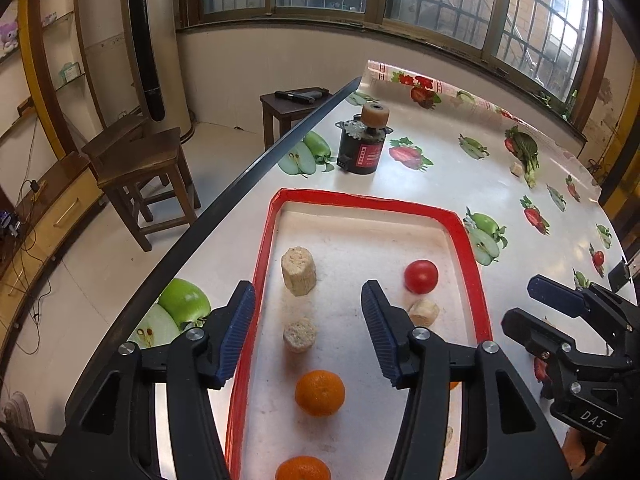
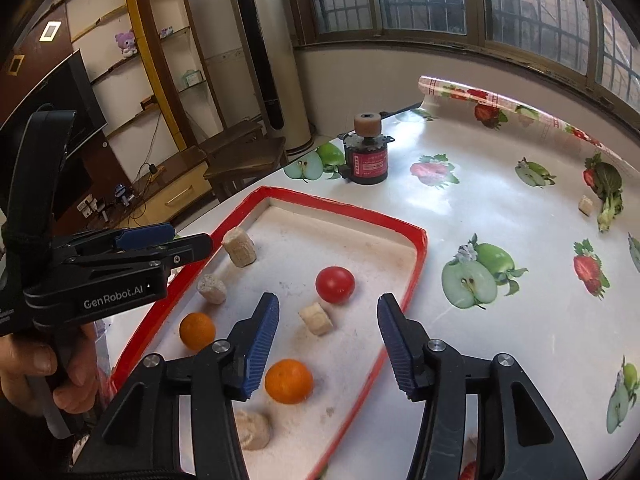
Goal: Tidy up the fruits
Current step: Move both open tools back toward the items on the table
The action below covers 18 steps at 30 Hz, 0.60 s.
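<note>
A red-rimmed tray [image 2: 416, 240] on the desk [image 2: 500, 216] holds a tomato [image 2: 335, 285], two oranges [image 2: 288, 375] and several pale corncob-like chunks [image 2: 239, 247]. Behind the tray stands a small black motor [image 2: 367, 156] with a red label, its print too small to read. The left tongs [image 2: 191, 240], marked "GenRobot.AI", and the right tongs [image 2: 328, 344] both hover above the tray with jaws parted, gripping nothing. Fruit prints cover the desk's cloth.
</note>
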Tool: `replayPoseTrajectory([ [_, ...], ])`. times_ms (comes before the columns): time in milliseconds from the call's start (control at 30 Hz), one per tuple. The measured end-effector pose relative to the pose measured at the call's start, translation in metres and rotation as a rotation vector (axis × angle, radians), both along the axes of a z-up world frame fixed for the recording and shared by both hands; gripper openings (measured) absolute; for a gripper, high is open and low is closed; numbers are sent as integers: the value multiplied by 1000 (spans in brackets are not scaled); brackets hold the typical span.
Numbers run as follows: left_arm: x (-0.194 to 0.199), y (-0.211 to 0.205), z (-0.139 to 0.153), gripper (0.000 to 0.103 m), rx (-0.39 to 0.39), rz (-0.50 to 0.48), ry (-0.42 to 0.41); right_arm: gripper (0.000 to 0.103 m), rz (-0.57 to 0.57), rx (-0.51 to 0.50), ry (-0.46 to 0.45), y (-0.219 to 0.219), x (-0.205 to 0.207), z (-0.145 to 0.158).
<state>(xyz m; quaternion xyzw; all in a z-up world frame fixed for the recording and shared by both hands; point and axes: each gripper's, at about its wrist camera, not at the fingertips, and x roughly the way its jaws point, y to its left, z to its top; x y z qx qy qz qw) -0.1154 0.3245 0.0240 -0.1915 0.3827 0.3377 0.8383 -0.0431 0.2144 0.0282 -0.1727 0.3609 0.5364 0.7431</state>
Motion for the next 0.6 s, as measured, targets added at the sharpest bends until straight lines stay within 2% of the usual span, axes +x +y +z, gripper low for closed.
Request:
replayPoseTrajectory([
  [367, -10, -71, 18, 54, 28, -101, -96, 53, -111, 73, -90, -104, -15, 19],
  [467, -7, -89, 20, 60, 38, -131, -102, 58, -152, 79, -150, -132, -22, 21],
  [600, 2, -113, 23, 60, 40, -183, -99, 59, -212, 80, -174, -167, -18, 22],
])
